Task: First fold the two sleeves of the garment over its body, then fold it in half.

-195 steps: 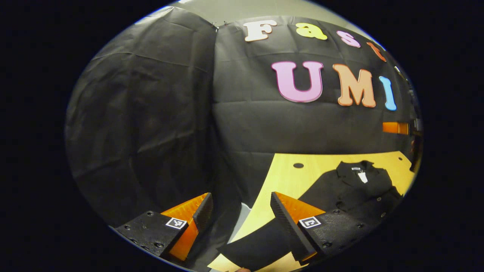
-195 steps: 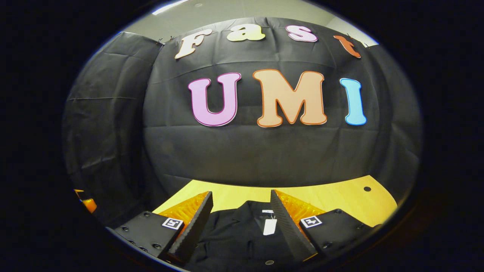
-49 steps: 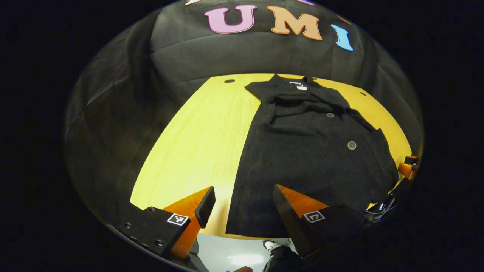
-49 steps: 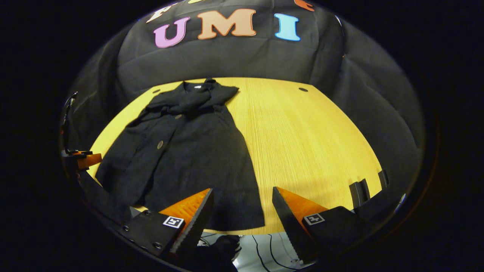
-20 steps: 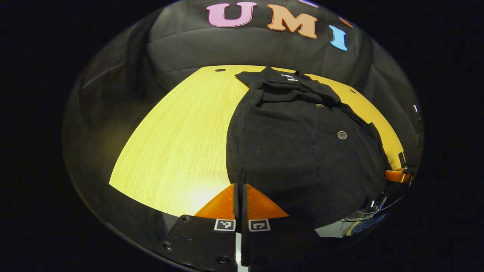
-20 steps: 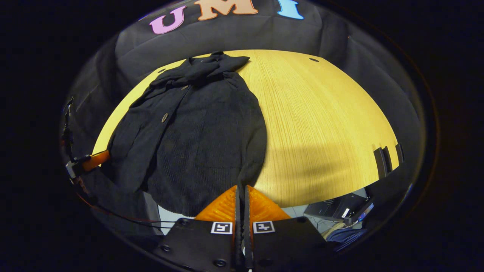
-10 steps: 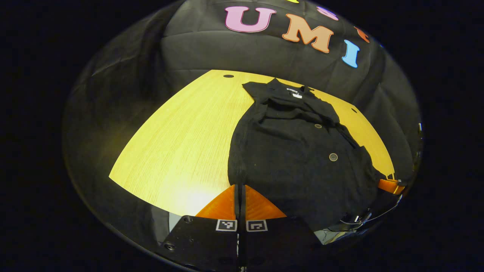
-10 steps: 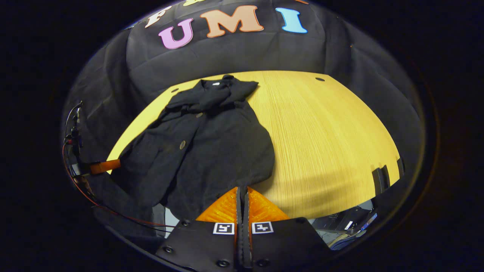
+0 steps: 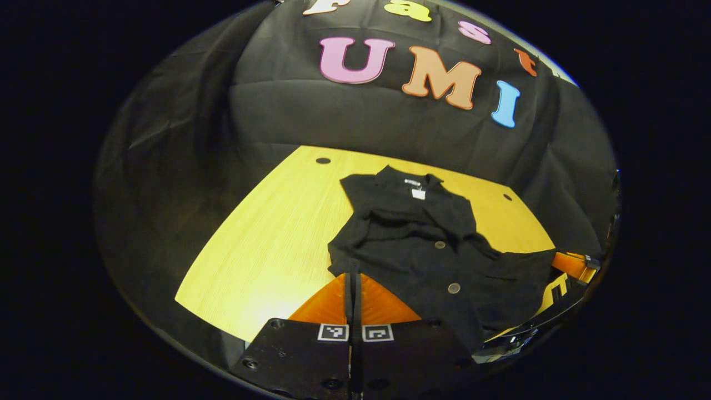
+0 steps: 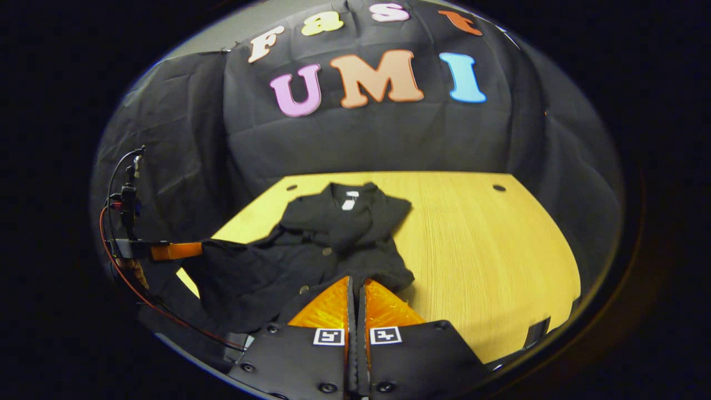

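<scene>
While both grippers, left [image 9: 352,278] and right [image 10: 356,283], pinch the black garment's [image 9: 427,244] hem lifted, its collar lies ahead on the wooden table [image 9: 266,244].

No writing can be read. The white tag [image 9: 418,194] at the collar of the garment [image 9: 422,244] is too small to make out. The left gripper [image 9: 353,276] and the right gripper [image 10: 356,279], at the garment's hem, each bear two square black-and-white markers [image 9: 333,332], patterns rather than letters.
</scene>
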